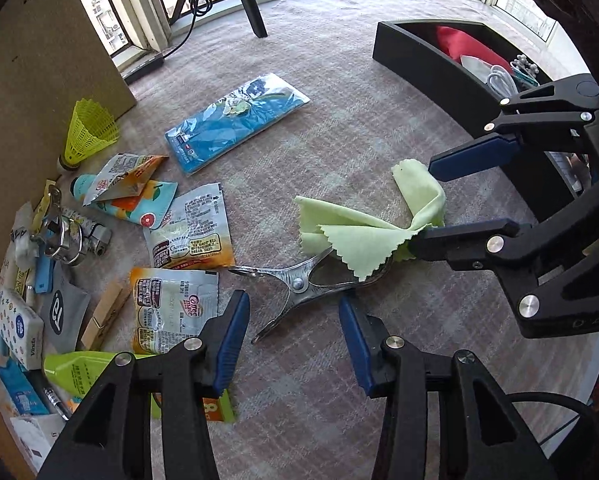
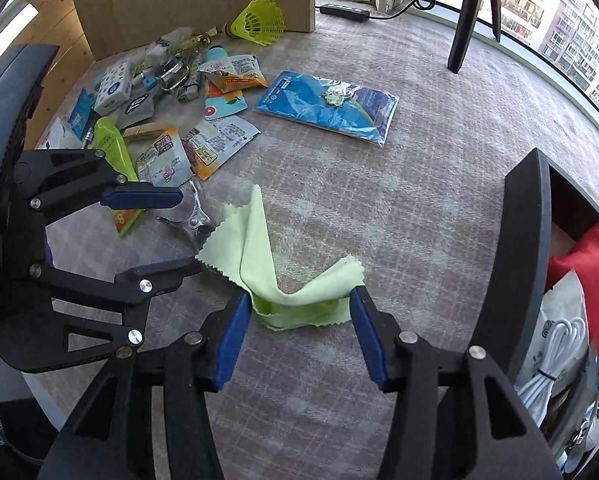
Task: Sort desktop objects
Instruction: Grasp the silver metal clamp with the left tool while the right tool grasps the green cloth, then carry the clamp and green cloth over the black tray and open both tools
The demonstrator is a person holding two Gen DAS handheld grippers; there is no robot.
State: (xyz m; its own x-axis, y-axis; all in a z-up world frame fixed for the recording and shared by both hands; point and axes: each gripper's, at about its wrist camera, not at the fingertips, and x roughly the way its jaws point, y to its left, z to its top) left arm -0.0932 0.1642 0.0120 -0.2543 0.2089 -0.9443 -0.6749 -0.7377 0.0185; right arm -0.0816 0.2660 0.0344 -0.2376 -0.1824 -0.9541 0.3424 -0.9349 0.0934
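A light green cloth lies crumpled on the plaid mat, partly over a metal clip. My right gripper is open, its blue pads on either side of the cloth's near end; it shows in the left wrist view with the cloth between its fingers. My left gripper is open and empty, its pads either side of the metal clip's handles; it also shows in the right wrist view. A black bin stands at the right.
A heap of sachets, a yellow shuttlecock, a wooden peg, tissue packs and keys lies at the left by a cardboard wall. A blue packet lies mid-mat. The bin holds a red pouch and white cable.
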